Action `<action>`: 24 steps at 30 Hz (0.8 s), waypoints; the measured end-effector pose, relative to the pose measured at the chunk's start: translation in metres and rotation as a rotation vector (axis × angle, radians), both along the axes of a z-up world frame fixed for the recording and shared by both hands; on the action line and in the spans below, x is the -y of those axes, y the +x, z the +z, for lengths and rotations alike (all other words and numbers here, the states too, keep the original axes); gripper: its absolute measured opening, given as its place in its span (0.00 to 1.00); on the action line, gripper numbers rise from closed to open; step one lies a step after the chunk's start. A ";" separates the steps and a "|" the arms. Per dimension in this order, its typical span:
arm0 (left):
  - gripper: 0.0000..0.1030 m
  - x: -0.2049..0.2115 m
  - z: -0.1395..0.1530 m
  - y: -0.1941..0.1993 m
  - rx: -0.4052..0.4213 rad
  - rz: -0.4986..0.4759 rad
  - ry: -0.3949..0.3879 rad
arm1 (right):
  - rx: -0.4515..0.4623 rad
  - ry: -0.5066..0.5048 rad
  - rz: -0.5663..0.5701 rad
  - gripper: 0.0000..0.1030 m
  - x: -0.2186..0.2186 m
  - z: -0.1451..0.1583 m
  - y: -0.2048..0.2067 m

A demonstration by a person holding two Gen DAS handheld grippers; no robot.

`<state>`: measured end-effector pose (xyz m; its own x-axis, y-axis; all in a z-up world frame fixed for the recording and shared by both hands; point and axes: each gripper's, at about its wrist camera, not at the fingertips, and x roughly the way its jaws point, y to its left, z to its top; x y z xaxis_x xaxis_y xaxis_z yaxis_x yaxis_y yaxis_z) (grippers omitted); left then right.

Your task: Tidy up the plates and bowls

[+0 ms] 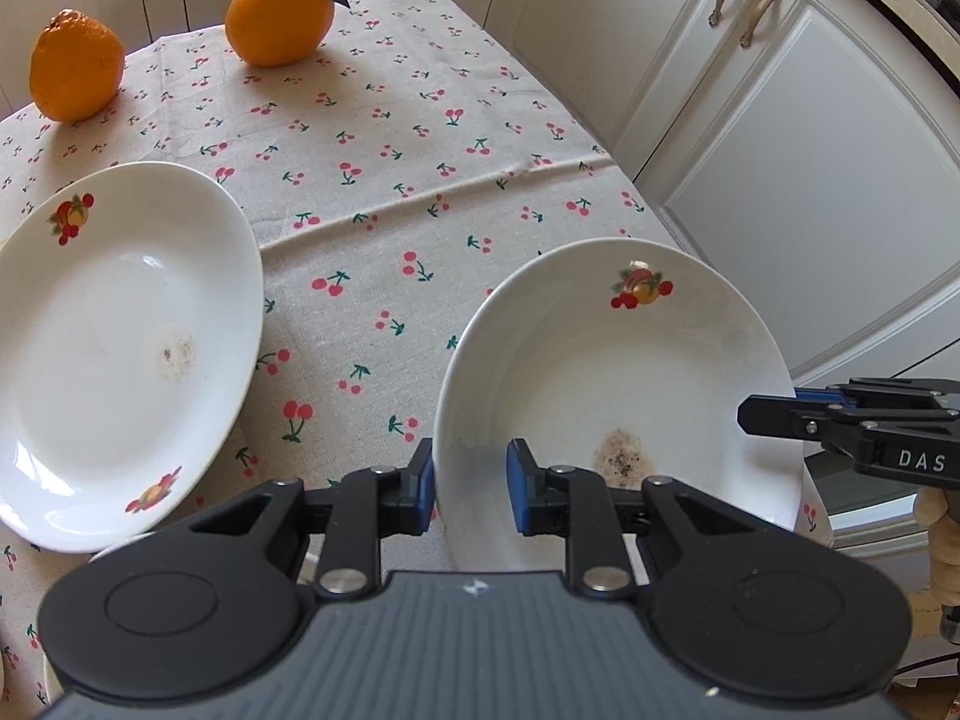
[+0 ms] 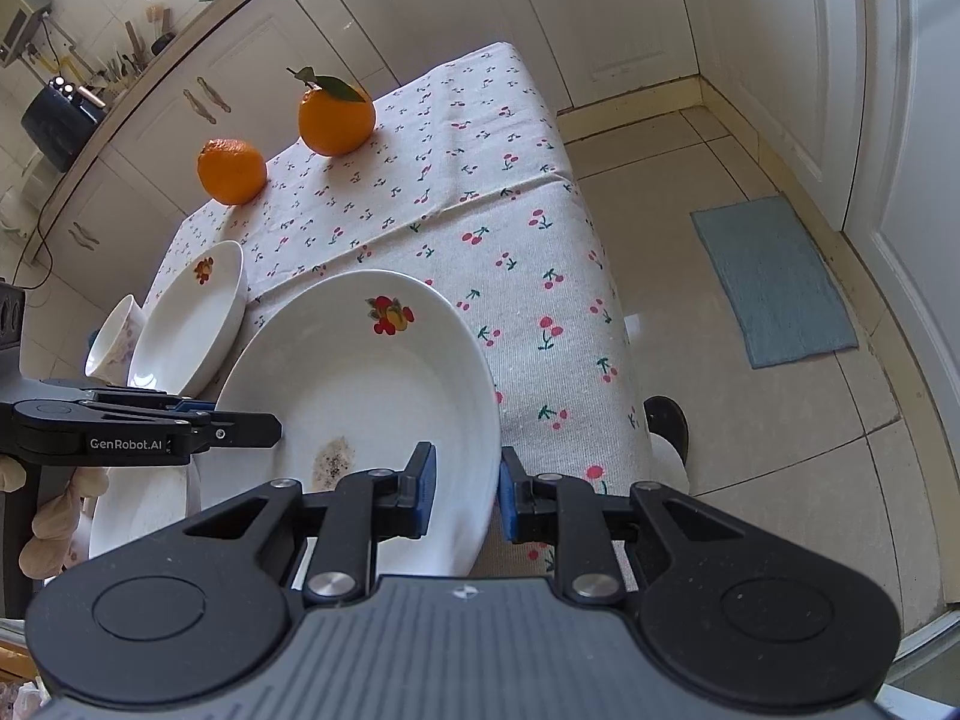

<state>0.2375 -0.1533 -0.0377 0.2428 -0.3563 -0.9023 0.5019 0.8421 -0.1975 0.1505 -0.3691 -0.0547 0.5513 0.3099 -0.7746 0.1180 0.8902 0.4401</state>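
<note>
A: We've got the near plate pinched on opposite rims: left gripper and right gripper, both narrow on it.

B: The second plate lies left, nearer our left hand; the oranges are far.

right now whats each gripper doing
left gripper: shut on the plate rim.
right gripper: shut on the same plate's opposite rim.

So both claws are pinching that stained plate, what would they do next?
Probably lift it straight up together. The left gripper and right gripper clamp opposite rims of the stained plate, and the other plate lies close beside it, a likely place to stack.
</note>
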 end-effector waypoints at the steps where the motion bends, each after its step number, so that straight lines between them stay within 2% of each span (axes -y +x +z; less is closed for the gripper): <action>1: 0.22 0.001 0.000 0.002 -0.001 0.003 -0.001 | 0.005 0.000 -0.001 0.25 0.001 0.001 0.002; 24: 0.22 0.016 -0.006 0.054 -0.014 0.087 -0.023 | 0.036 -0.030 -0.013 0.25 0.018 0.000 0.063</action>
